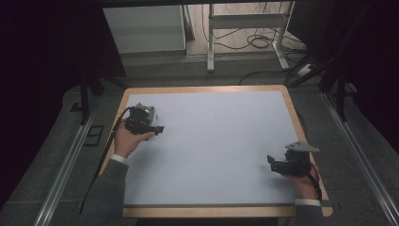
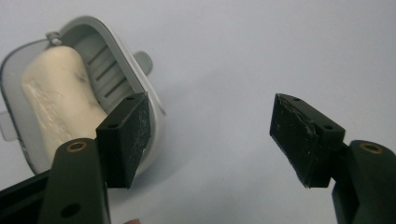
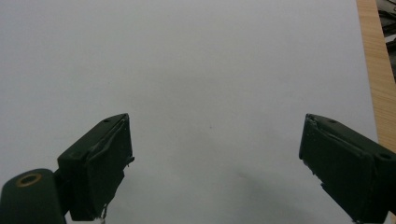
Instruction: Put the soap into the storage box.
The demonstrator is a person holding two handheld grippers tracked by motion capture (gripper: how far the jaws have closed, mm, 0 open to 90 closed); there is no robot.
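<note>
**Left gripper open beside soap dish, right gripper idle**

Left gripper (image 2: 210, 135) has its jaws spread wide, nothing between them, bare counter showing in the gap. No earlier frame to compare. In the left gripper view the soap dish (image 2: 123, 74) sits on the counter to the left of the gripper, its grey rim just beside or behind the left pad (image 2: 128, 140); can't tell if pad and rim touch. Dish is grey-white, ribbed inside, with a small tab on the far edge. A pale bar of soap (image 2: 58, 100) lies in the dish, lengthwise, stamped top face up.

In the high view the left gripper (image 1: 157, 129) is near the far-left part of the counter (image 1: 221, 141), held in the person's left hand (image 1: 129, 139), pointing toward the middle. The dish is mostly hidden behind it there.

Right gripper (image 3: 215, 158) is also wide open, holding nothing, plain counter in front and a wooden edge strip (image 3: 378, 70) at the right. In the high view the right gripper (image 1: 270, 162) sits near the near-right corner, well apart from the dish, grey sleeve (image 1: 106, 193) at the bottom left.
</note>
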